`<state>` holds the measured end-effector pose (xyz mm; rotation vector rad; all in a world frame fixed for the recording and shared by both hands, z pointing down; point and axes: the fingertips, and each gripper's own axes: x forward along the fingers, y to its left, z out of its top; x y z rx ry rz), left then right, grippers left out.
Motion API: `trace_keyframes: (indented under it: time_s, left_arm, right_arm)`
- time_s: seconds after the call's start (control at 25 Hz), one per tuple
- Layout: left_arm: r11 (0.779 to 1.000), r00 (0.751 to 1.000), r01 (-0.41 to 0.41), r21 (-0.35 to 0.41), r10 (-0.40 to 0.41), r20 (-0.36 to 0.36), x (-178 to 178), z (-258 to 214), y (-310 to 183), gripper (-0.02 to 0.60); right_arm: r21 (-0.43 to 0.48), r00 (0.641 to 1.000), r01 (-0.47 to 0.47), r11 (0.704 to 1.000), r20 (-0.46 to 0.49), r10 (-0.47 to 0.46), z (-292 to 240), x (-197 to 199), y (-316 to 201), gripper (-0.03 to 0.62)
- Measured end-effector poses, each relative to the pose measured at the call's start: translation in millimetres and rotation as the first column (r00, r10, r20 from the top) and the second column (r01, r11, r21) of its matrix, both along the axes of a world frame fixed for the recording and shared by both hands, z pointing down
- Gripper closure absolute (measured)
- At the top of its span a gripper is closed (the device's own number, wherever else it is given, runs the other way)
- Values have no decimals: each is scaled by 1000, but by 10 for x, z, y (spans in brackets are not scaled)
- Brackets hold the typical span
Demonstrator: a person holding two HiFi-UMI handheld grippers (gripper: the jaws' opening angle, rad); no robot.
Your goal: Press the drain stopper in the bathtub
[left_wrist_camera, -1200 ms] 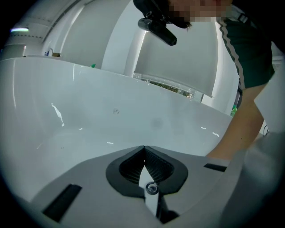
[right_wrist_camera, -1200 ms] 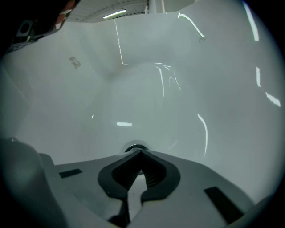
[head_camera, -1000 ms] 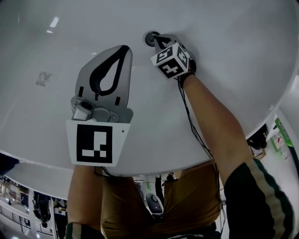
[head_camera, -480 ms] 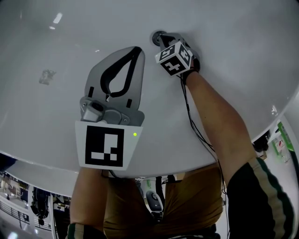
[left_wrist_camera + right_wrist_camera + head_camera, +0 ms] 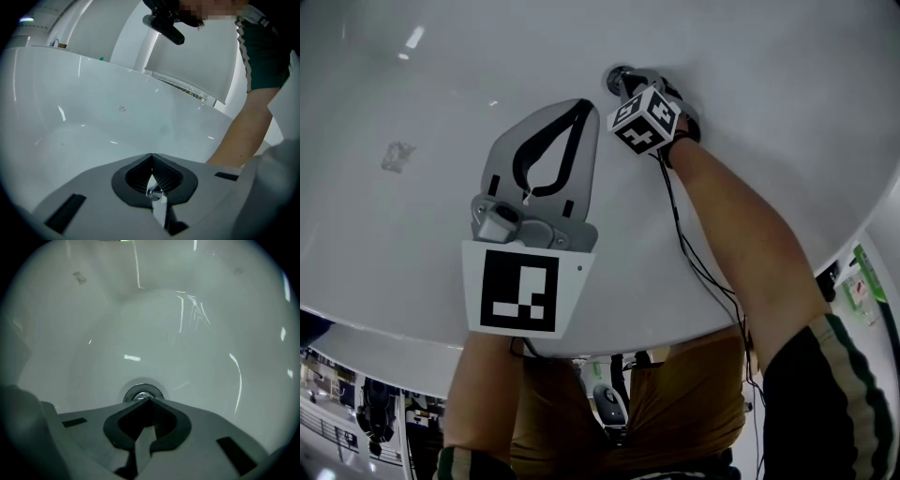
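A chrome drain stopper (image 5: 615, 76) sits in the floor of the white bathtub (image 5: 412, 216), at the far top of the head view. My right gripper (image 5: 626, 85) is shut, and its joined tips rest on the near edge of the stopper. In the right gripper view, the stopper (image 5: 139, 393) shows as a round chrome ring just beyond the closed tips of the right gripper (image 5: 149, 400). My left gripper (image 5: 580, 106) hovers shut and holding nothing, to the left of the right one and short of the drain. The left gripper (image 5: 151, 155) faces the tub's far wall (image 5: 93, 122).
A small grey mark (image 5: 397, 155) lies on the tub floor at the left. A black cable (image 5: 684, 244) runs from the right gripper along the forearm. The tub's near rim (image 5: 384, 323) curves across the bottom, with the person's legs behind it.
The left gripper has drifted right and slightly forward, closer to the right gripper. The right gripper has stayed at the drain stopper.
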<state>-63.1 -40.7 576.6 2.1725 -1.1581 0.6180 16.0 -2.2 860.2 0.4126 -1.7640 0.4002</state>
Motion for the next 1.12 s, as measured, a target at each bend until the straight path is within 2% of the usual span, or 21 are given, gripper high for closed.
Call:
trace_keyframes:
  time_s: [0.08,0.36,0.44,0.76,0.96,1.12]
  left_arm:
    - [1000,1000,-2,0,2,-6,13,-6,4,572]
    - [1000,1000,-3,19,3,-2,20,-55,-33,572]
    - [1000,1000,-1,15,1,1,23,-45,-29,572]
    - [1000,1000,-2,5,2,-28,21,-35,-10,572]
    - [1000,999,14,-17,-15,-34,23,7,3,572]
    - [1000,999,9,-19,-10,-40,25,5,7,572]
  right_arm:
    - [-6,1000,16,1000,-14,-16,13,-9,2,585]
    - [31,998,-52,998,33,51,-10,7,-10,586]
    - [20,996,-72,997,49,71,-18,16,-15,586]
    - [-3,997,-42,999,68,42,-22,1,5,585]
    - [6,993,-86,996,80,85,-35,21,-17,585]
    - [-31,992,-95,995,81,97,-63,1,-20,585]
